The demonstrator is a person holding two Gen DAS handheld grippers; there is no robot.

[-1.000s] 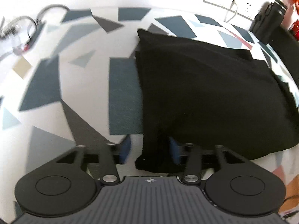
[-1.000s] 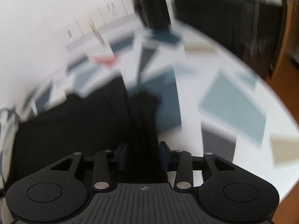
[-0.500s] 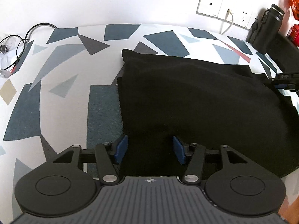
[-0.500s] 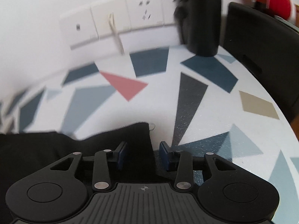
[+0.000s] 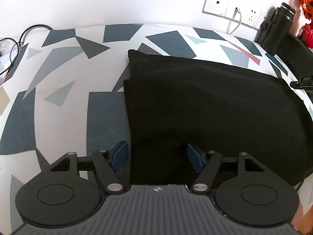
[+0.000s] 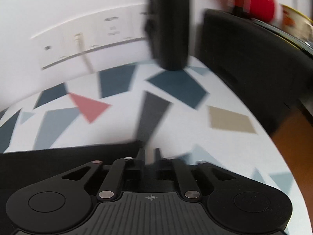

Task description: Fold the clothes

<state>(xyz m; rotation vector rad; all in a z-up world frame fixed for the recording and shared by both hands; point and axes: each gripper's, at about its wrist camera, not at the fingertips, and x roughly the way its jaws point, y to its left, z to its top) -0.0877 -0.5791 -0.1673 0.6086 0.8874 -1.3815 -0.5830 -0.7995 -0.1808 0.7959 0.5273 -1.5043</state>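
A black folded garment (image 5: 205, 105) lies flat on the patterned tablecloth (image 5: 58, 101). My left gripper (image 5: 157, 156) hovers over the garment's near left corner, and its jaws are opening. The cloth lies between the blue pads (image 5: 119, 154), but they stand well apart from it and do not press on it. The right wrist view is blurred. There the garment (image 6: 68, 156) fills the lower left, and its corner ends just beside my right gripper (image 6: 149, 154). That gripper's jaws are closing to a narrow gap, and only pale tablecloth shows through it.
A black bottle (image 6: 169, 25) stands by the wall sockets (image 5: 234, 9), which hold a white cable. A black case (image 6: 254, 68) with a red object (image 6: 254, 2) on it borders the table's right side. Cables (image 5: 11, 49) lie at the far left. The table's right edge (image 6: 273, 141) drops to a wooden floor.
The left jaws have spread wider over the garment's corner. The right gripper has slid off the cloth toward the wall, and its jaws have narrowed with no cloth left between them.
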